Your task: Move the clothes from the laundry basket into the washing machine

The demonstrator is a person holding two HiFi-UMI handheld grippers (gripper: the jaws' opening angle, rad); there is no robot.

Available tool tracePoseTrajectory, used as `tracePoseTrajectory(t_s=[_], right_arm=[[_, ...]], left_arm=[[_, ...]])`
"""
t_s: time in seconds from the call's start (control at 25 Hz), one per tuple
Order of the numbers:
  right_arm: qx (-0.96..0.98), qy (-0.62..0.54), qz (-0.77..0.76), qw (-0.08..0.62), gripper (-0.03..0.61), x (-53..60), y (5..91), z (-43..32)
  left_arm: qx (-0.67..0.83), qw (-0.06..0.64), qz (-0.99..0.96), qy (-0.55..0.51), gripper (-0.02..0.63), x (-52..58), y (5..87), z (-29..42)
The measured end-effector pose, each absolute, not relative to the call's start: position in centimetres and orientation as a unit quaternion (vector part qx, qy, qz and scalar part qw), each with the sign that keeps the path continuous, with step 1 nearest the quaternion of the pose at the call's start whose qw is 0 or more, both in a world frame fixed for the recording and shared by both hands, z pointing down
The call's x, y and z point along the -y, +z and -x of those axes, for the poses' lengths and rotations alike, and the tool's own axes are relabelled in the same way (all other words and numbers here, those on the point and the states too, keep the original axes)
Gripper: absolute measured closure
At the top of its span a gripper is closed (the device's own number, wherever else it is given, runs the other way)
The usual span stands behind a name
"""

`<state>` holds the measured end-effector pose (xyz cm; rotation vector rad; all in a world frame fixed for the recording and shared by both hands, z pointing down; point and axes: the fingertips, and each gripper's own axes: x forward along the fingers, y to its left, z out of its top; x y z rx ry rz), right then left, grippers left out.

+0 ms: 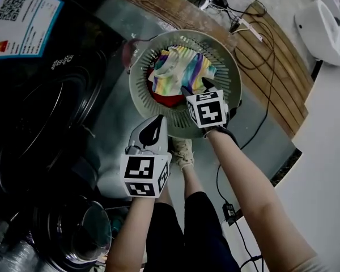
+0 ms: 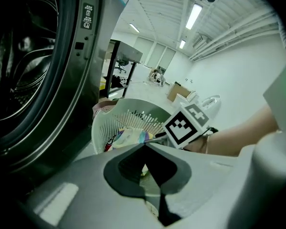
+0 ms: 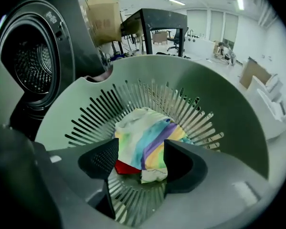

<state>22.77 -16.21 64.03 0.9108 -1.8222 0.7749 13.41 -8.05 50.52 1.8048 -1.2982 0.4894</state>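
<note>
The right gripper's [image 3: 140, 159] jaws stood apart, lowered into the mouth of the laundry basket [image 3: 219, 94]. The striped garment [image 3: 148, 137] showed between them, but they were not clamped on it. The left gripper's [image 2: 145, 147] jaws were pressed together with nothing in them, and it hung just outside the basket's near rim.

The striped garment lay bunched on the basket's floor, on top of a red garment [image 3: 126, 167] that peeked out beneath it. No other cloth showed in the basket.

Beside the basket stood the washing machine [image 1: 39, 112], with its door [image 1: 79, 231] swung open on the side away from the basket. The drum [image 3: 33, 66] was too dark to tell whether any clothes already lay in it.

Judging by this, at least two pieces were left to move, and the grasp on the top one had not yet been made.
</note>
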Motion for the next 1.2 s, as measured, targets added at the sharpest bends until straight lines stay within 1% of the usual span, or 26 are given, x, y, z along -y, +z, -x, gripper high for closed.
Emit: tracePoseTrajectory(t_s=[0.16,0.24,0.28,0.32,0.36,0.4,0.44,0.64,0.68,0.76,0.8,0.88,0.96,1.08,1.2], right_arm=[[0.720,0.319,-0.378,0.488,0.242,17.7,67.7,-24.4],[0.698,0.334,-0.375,0.511,0.228,17.4,69.3,-25.3],[0.684,0.341,-0.375,0.525,0.234,17.0,70.0,-25.8],[0.668,0.345,-0.379,0.539,0.284,16.7,70.6,-26.3],[0.656,0.343,-0.386,0.551,0.390,16.5,70.9,-26.9],[0.651,0.340,-0.393,0.553,0.535,16.7,71.0,-27.2],[0.657,0.340,-0.397,0.542,0.547,16.8,70.9,-27.0],[0.718,0.362,-0.387,0.451,0.547,16.3,67.1,-24.7],[0.728,0.366,-0.388,0.431,0.546,16.1,65.8,-24.4],[0.743,0.379,-0.391,0.389,0.548,15.8,62.8,-23.8],[0.749,0.387,-0.393,0.367,0.548,15.7,61.2,-23.5],[0.762,0.399,-0.391,0.328,0.547,15.4,58.0,-22.9],[0.776,0.405,-0.379,0.301,0.547,14.5,54.6,-22.0],[0.805,0.396,-0.351,0.269,0.546,13.3,49.3,-20.3],[0.838,0.376,-0.312,0.244,0.546,12.1,44.0,-18.6]], left_arm=[[0.515,0.416,-0.725,0.189,0.612,8.6,50.3,-13.4],[0.516,0.416,-0.726,0.179,0.612,8.8,50.1,-13.2],[0.518,0.416,-0.727,0.176,0.612,8.9,50.1,-13.0],[0.520,0.414,-0.726,0.175,0.612,9.0,50.1,-12.8],[0.521,0.414,-0.726,0.175,0.612,9.1,50.2,-12.7],[0.522,0.413,-0.725,0.176,0.612,9.2,50.3,-12.7],[0.521,0.413,-0.725,0.178,0.612,9.2,50.4,-12.7],[0.519,0.410,-0.725,0.194,0.612,8.5,50.3,-12.9],[0.518,0.412,-0.723,0.196,0.587,8.3,50.2,-12.9],[0.516,0.414,-0.722,0.202,0.508,8.0,49.7,-13.0],[0.515,0.413,-0.723,0.205,0.481,8.0,49.4,-13.1],[0.511,0.410,-0.725,0.212,0.455,7.9,48.4,-13.1],[0.505,0.403,-0.730,0.222,0.396,7.5,47.2,-13.2],[0.489,0.386,-0.748,0.229,0.326,7.6,45.4,-13.5],[0.477,0.378,-0.760,0.227,0.284,8.1,43.9,-13.8]])
